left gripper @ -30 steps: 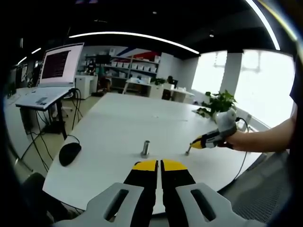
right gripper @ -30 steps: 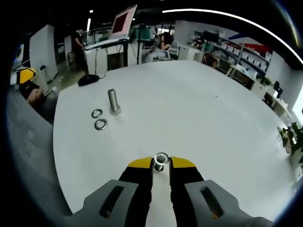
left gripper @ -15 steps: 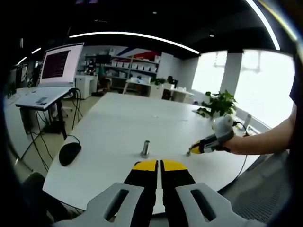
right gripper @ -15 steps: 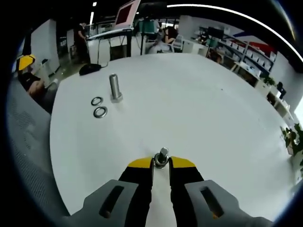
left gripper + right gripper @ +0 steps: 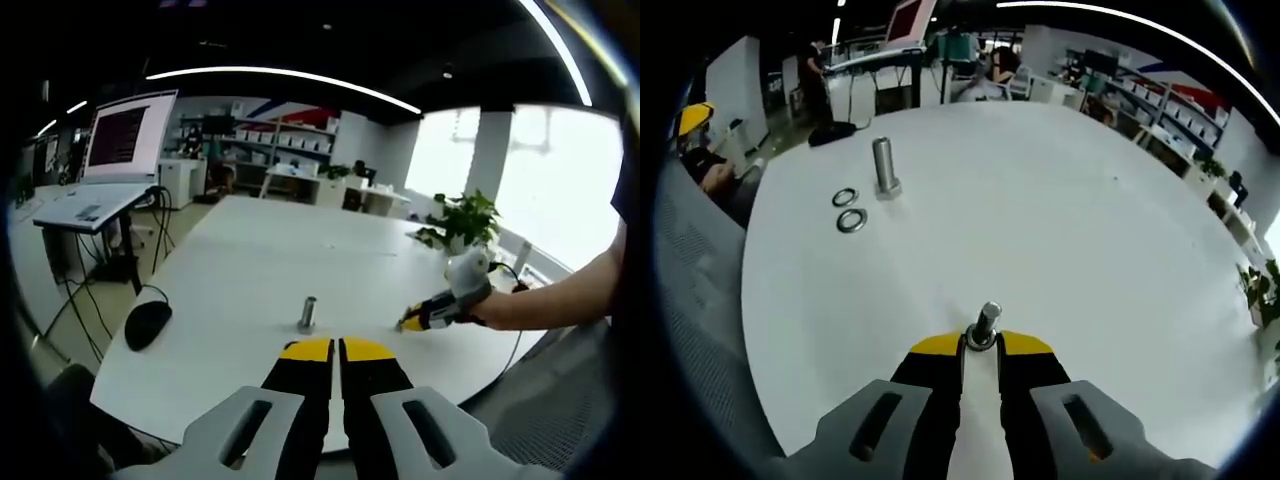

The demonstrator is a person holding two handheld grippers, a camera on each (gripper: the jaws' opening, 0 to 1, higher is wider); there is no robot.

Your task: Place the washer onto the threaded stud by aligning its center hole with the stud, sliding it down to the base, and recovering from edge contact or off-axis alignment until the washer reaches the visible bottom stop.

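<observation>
In the left gripper view, a black computer mouse (image 5: 146,323) lies on the white round-edged table (image 5: 260,260) to the left of the left gripper (image 5: 337,349), whose yellow-tipped black jaws are pressed together with nothing between them. Just ahead of those jaws an upright grey metal threaded stud (image 5: 307,314) stands on its hexagonal base. Further right, the right gripper (image 5: 404,322) comes in, held in a person's hand (image 5: 490,300), its tips down near the tabletop; what it grips is too small to make out here.

The right gripper view supplies that detail: its jaws pinch a small silver bolt-like piece (image 5: 985,326) with a ring around its lower end, which tilts up and slightly to the right from between the yellow tips. Ahead and to the left of these jaws, two flat silver metal washers (image 5: 848,208) lie side by side on the table, just beside the stud (image 5: 883,170) and not on it.

No writing can be read; the text on the lit monitor (image 5: 124,134) on a laptop stand is too blurred. The room is an open office with shelving at the back, a potted green plant (image 5: 462,217) by bright windows, and long ceiling light strips.
</observation>
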